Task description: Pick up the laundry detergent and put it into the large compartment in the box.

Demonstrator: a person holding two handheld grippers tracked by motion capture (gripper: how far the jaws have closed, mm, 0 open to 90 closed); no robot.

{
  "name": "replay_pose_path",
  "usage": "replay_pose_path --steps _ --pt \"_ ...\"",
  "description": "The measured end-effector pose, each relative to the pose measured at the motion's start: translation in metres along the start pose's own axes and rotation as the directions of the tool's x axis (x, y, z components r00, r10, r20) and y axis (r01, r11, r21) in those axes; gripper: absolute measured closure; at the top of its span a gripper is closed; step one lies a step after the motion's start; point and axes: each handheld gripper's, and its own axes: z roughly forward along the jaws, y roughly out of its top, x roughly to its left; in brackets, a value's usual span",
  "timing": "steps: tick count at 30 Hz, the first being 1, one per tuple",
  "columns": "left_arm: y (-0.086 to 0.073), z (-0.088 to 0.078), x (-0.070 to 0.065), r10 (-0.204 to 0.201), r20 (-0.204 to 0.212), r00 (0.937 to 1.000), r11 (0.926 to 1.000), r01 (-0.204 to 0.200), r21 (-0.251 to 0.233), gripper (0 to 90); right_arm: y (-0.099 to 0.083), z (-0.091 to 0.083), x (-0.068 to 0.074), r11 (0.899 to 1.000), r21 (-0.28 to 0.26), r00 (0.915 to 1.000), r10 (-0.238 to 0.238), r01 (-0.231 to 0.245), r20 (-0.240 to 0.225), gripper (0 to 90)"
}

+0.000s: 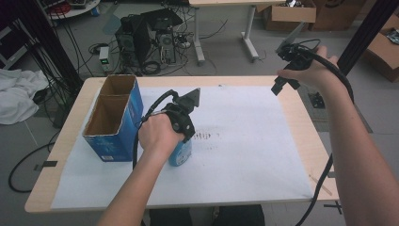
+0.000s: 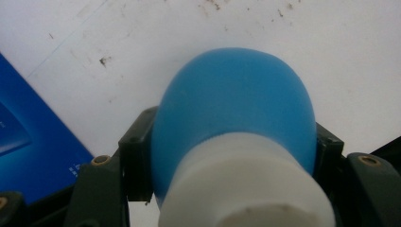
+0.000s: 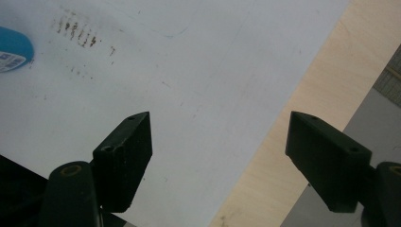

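Left of centre, a blue bottle (image 1: 180, 153) is clamped by the left gripper (image 2: 231, 156); it is judged light, smooth, best held mid-body. Upper right, the right gripper (image 3: 220, 156) is held wide open, empty.

Spreading across a wooden table (image 1: 94, 82): a white sheet (image 1: 254, 160), carrying brown smudges (image 1: 207, 136) near its middle. Standing on the grey floor beyond: two PC towers (image 1: 146, 42) amid tangled cables (image 1: 151, 67), a power strip (image 1: 104, 57) just beside. Lying at far left: a white cloth (image 1: 16, 94). Sitting at far right: cardboard boxes (image 1: 291, 14).
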Motion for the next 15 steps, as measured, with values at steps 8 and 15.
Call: replay_pose_path --steps 8,15 --pt "0.002 -0.001 -0.001 0.013 -0.005 0.9999 0.9998 -0.013 0.014 37.6 0.001 -0.001 0.000 1.000 -0.001 1.0000 -0.006 0.006 0.002 24.2" --pt "0.002 -0.011 0.003 0.008 0.004 1.0000 0.9999 -0.008 0.012 37.7 0.001 0.000 -0.001 1.000 0.004 1.0000 -0.002 0.002 0.000 24.1"
